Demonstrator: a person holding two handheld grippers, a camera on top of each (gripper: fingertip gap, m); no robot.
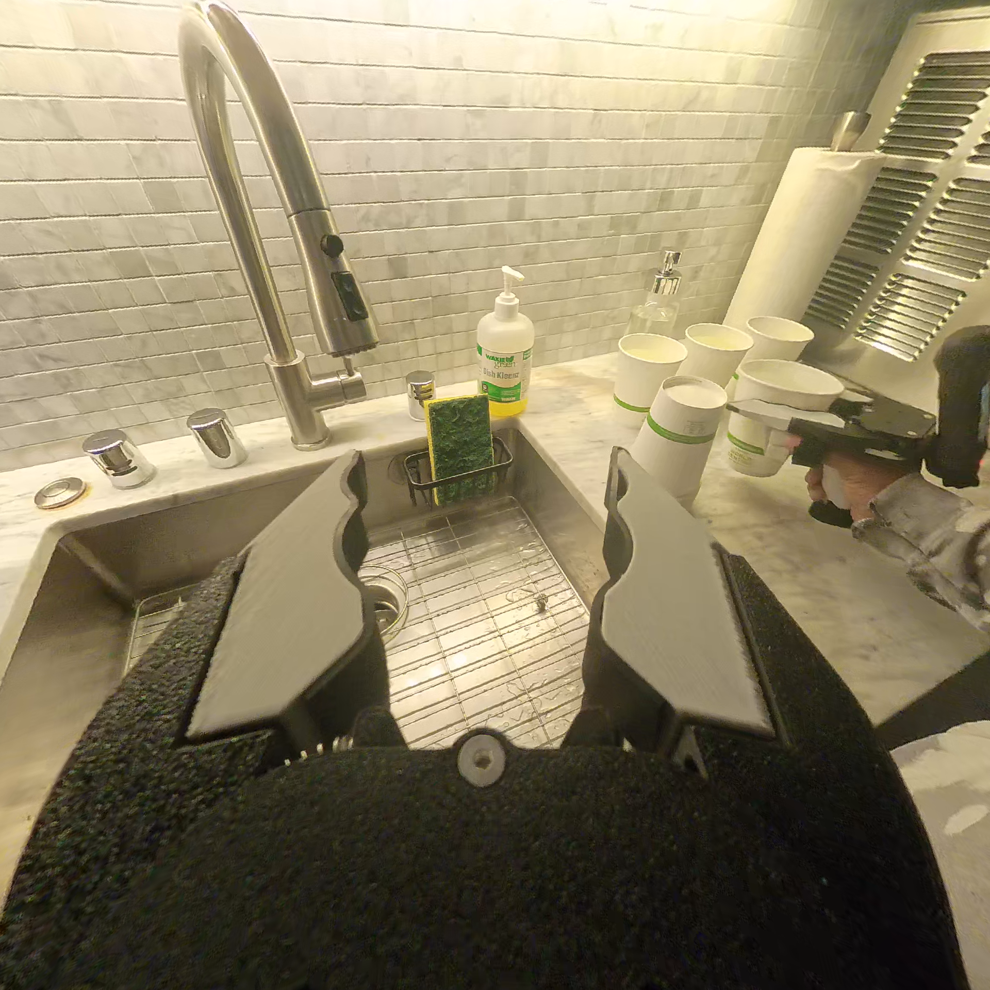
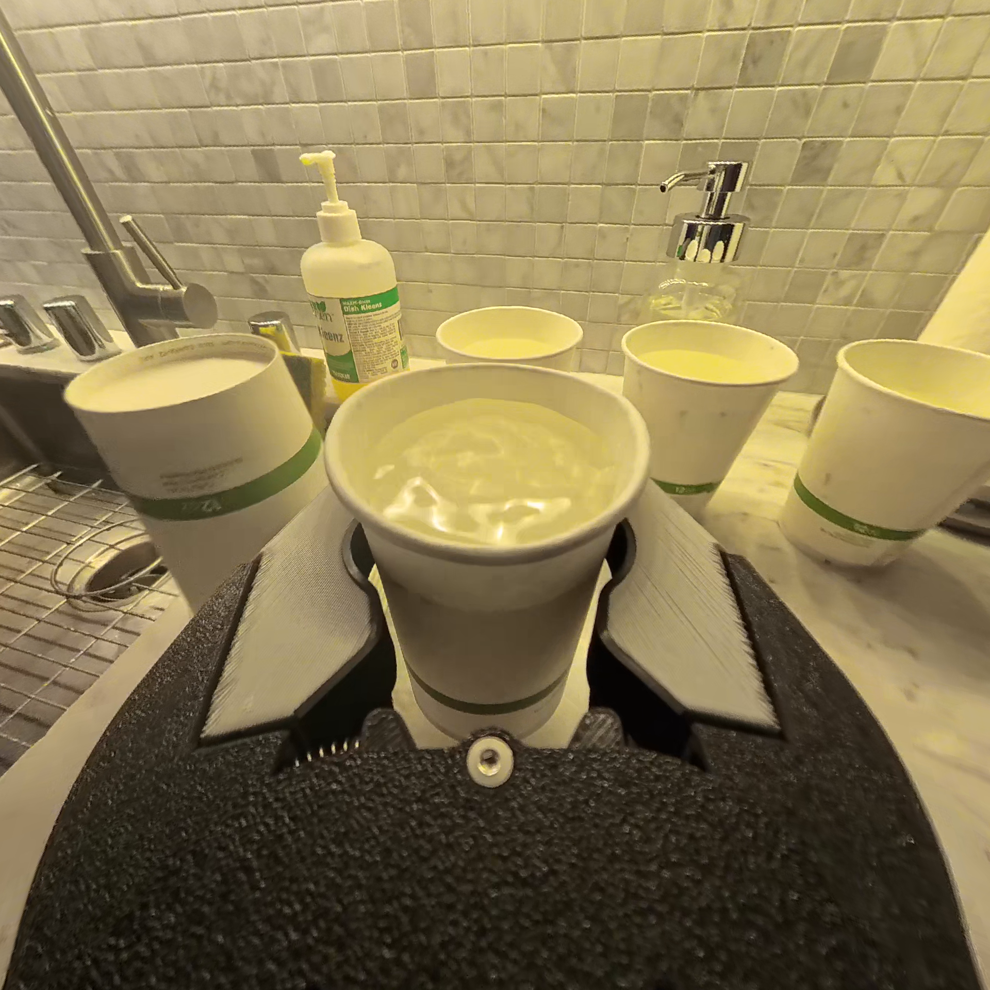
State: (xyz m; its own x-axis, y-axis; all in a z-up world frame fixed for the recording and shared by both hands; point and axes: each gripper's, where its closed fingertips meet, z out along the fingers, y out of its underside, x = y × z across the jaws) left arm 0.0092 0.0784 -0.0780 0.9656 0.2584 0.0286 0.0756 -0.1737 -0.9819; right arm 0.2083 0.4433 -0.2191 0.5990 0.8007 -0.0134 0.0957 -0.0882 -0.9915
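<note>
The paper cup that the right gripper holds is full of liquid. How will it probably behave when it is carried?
The cup is filled almost to its rim, so it is probably heavy for its size and may spill if tilted. Its thin paper wall looks soft; a harder squeeze by the right gripper could push liquid over the rim.

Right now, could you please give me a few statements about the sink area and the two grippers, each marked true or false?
1. The right gripper grips a paper cup holding liquid. True.
2. The left gripper holds the sponge. False: its fingers are open and empty above the sink.
3. The sponge stands in a black wire caddy. True.
4. Every cup stands upright. False: one cup near the sink is upside down.
</note>
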